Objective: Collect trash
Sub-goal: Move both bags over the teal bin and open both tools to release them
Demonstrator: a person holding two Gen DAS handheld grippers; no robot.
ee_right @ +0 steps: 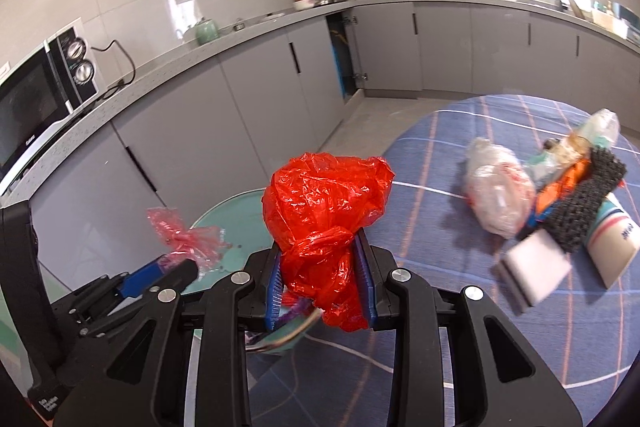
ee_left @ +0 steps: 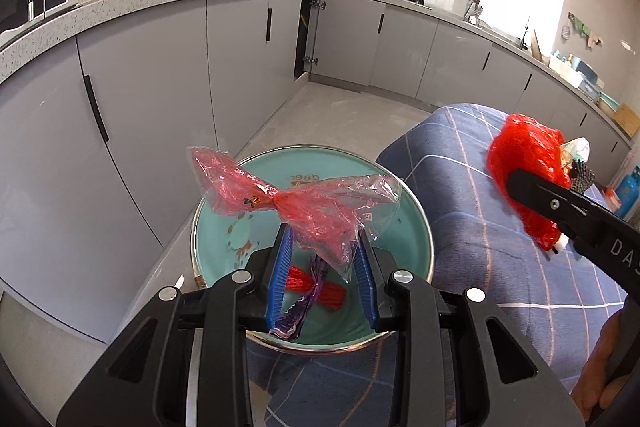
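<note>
Here, left gripper (ee_left: 323, 247) pinching pink wrapper (ee_left: 296, 199) (over teal bowl (ee_left: 416, 227)), right gripper (ee_right: 322, 275) clamping red bag (ee_right: 324, 203).

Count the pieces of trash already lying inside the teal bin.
2 visible: a red ribbed piece on the bottom of the teal bin, and a purple wrapper lying across it. The left gripper may hide more.

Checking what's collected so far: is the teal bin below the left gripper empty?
Not empty. Inside the round teal bin lie a red ribbed wrapper and a purple wrapper, seen between the left gripper's fingers.
</note>
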